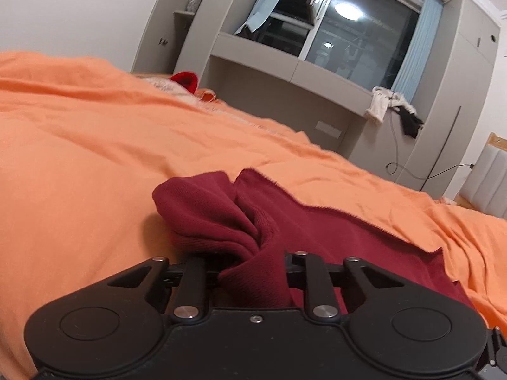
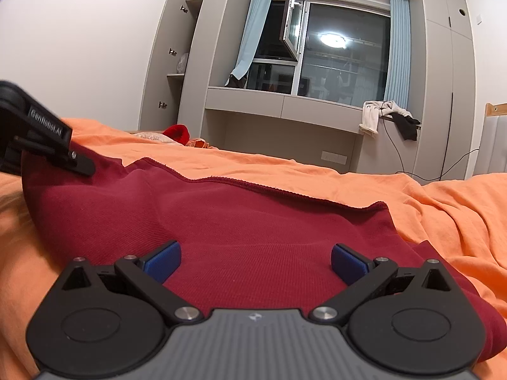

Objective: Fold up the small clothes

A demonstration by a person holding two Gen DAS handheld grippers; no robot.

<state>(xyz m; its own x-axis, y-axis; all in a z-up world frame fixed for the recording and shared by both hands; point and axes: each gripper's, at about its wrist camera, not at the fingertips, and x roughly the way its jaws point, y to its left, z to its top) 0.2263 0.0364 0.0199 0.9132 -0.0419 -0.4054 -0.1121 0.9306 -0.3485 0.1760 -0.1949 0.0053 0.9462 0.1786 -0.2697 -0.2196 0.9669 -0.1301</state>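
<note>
A dark red knit garment [image 2: 240, 231] lies on the orange bedspread [image 2: 412, 196]. In the left wrist view my left gripper [image 1: 253, 272] is shut on a bunched fold of the garment [image 1: 221, 218], lifting it a little off the bed; its fingertips are hidden by the cloth. The left gripper also shows in the right wrist view [image 2: 79, 164] at the garment's far left corner. My right gripper [image 2: 256, 261] is open, its blue pads [image 2: 164, 259] spread wide just above the garment's near part, holding nothing.
The bed fills the foreground. Beyond it stand a grey built-in desk and cabinets [image 2: 285, 107] under a window. A bright red item [image 2: 177, 133] lies at the bed's far side. Clothes [image 2: 386, 114] and a cable hang on the desk's right end.
</note>
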